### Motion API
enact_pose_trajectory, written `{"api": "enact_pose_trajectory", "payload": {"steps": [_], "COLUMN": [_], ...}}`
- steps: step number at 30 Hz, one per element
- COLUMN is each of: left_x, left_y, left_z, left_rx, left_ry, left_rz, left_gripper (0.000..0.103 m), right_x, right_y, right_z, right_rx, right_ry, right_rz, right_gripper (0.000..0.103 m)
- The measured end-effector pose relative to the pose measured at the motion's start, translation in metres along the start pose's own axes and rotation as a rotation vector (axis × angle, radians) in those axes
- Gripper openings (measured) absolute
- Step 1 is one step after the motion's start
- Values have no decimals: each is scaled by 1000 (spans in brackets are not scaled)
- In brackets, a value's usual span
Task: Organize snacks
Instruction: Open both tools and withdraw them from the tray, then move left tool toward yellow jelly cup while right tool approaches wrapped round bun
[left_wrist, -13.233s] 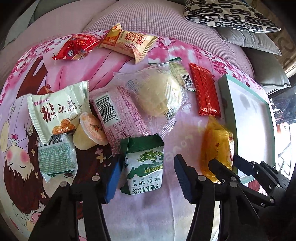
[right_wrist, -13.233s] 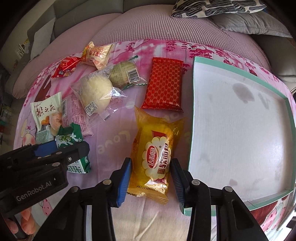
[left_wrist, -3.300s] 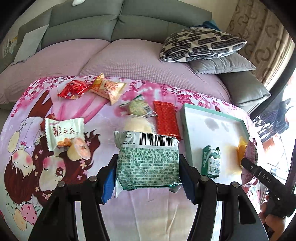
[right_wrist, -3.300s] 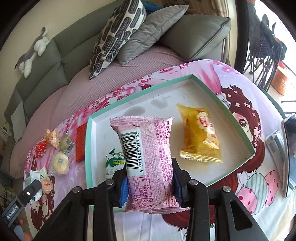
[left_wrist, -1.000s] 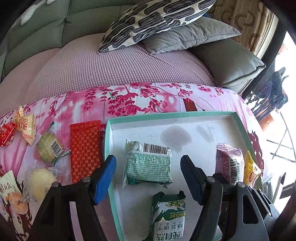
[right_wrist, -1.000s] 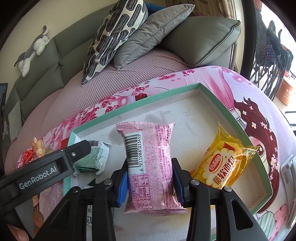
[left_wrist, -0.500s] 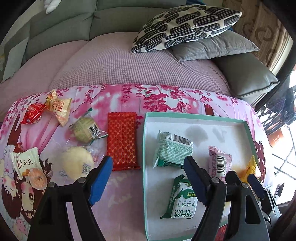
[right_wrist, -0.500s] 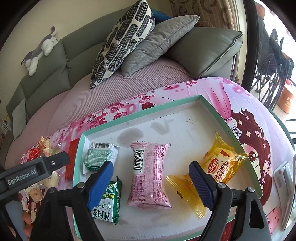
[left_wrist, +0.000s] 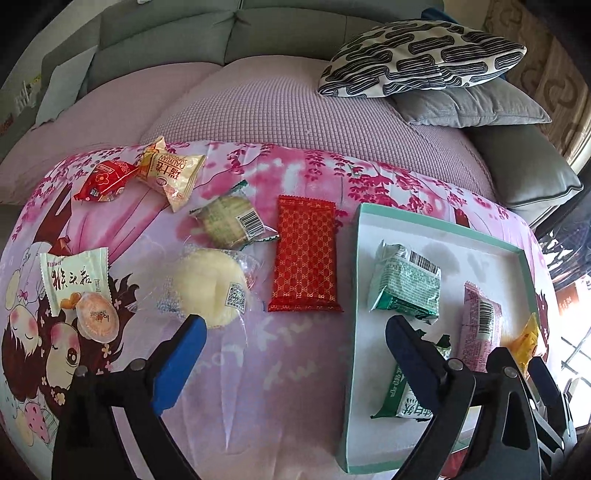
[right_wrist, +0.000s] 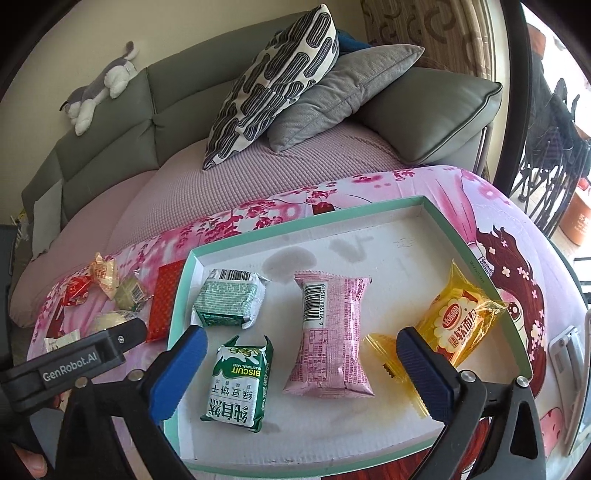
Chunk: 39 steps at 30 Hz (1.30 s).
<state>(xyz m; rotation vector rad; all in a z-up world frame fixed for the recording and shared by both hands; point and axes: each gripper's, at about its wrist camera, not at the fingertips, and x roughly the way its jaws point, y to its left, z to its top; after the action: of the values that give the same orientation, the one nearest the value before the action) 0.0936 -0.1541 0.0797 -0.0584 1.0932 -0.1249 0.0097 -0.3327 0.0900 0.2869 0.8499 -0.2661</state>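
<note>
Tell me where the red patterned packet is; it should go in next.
Left wrist view: red patterned packet lies flat on the cloth, just left of the tray.

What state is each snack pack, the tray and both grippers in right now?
Teal-rimmed white tray: holds four packs.
Pink plastic pack: lying flat, released.
Green foil pack: lying in tray.
Red patterned pack: outside tray.
Left gripper: opening, empty.
Right gripper: opening, empty.
</note>
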Motion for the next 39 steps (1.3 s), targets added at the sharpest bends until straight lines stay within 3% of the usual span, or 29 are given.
{"api": "enact_pose_trajectory", "payload": {"steps": [9, 14, 18, 29, 39], "left_x": [-3, -6, -21, -32, -32], "left_y": [44, 70, 89, 124, 180], "left_z": [-28, -34, -36, -38, -25], "left_rx": [-39, -18, -7, 8, -111], "left_ry": [-26, -2, -29, -11, -9], "left_rz": [62, 122, 153, 136, 100], "left_gripper": [98, 98, 98, 98, 98], "right_x": [1, 2, 0, 1, 3], "right_y": [17, 32, 46, 78, 100], "right_z": [-8, -16, -23, -30, -27], "right_rx": [-62, -80, -102, -158, -164], "right_ry": [45, 100, 125, 174, 153], "right_rz": [-53, -86, -85, -104, -78], "right_gripper": [103, 103, 103, 103, 103]}}
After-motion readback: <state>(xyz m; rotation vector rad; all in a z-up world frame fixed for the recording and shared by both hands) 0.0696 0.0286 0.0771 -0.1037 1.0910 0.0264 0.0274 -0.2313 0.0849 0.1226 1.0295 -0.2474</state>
